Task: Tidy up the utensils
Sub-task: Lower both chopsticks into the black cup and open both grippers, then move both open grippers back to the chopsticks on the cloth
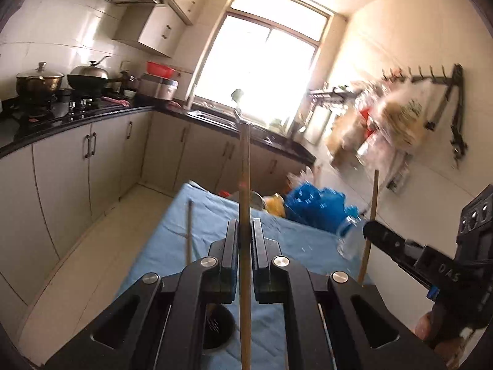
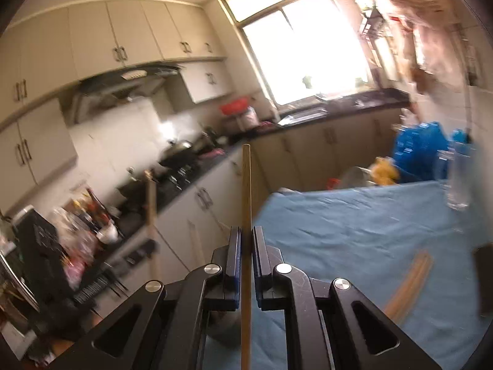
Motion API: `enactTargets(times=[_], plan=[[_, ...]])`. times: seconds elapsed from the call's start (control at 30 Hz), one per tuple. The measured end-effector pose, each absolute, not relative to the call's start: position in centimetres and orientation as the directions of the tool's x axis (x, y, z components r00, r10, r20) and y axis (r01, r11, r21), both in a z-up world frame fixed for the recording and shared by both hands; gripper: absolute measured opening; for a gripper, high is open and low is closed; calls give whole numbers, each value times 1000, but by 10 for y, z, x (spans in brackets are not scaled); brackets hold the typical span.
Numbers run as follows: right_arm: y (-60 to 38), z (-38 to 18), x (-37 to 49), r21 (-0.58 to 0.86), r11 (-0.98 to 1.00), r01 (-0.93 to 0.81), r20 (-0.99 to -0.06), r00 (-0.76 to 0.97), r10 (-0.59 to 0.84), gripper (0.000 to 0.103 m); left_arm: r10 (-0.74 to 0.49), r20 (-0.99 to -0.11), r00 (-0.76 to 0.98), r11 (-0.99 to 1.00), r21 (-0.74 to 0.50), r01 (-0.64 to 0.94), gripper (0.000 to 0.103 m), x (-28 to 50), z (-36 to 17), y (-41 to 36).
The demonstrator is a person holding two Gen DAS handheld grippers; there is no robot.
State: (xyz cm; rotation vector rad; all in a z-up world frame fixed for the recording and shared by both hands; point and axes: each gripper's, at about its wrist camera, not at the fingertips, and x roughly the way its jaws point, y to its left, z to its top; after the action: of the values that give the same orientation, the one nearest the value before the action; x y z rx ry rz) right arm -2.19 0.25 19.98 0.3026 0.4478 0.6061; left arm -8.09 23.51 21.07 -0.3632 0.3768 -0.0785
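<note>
Your left gripper (image 1: 245,231) pinches 1 wooden chopstick (image 1: 245,166), its long axis upright through the frame centre, passing between the pressed jaws. Your right gripper (image 2: 246,240) likewise clamps a second chopstick (image 2: 246,191), also upright. Both sticks hang above the blue cloth (image 1: 197,215). At the bottom centre of the left view, directly below the jaws, sits a dark round holder (image 1: 217,326); judged the destination, it lies nearer your left hand. More chopsticks (image 2: 409,280) lie blurred at the right view's lower right.
</note>
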Motion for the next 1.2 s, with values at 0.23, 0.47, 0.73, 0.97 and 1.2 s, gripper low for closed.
enactTargets(times=[0.23, 0.47, 0.73, 0.97, 1.2], plan=[[72, 200, 18, 388, 792, -472, -228, 783, 578, 7, -79, -338, 938, 919, -388, -63, 7, -33, 191, 271], [109, 164, 44, 334, 831, -446, -289, 791, 540, 8, -108, -380, 918, 916, -398, -57, 7, -7, 155, 272], [99, 133, 43, 325, 843, -429, -366, 764, 531, 9, -91, -419, 903, 925, -372, -80, 7, -12, 135, 268], [90, 134, 36, 334, 843, -423, -380, 757, 531, 28, -40, -427, 904, 931, -344, -121, 11, -33, 142, 270], [54, 143, 13, 326, 853, -409, -369, 775, 513, 46, 16, -404, 915, 929, -332, -163, 23, -76, 163, 264]])
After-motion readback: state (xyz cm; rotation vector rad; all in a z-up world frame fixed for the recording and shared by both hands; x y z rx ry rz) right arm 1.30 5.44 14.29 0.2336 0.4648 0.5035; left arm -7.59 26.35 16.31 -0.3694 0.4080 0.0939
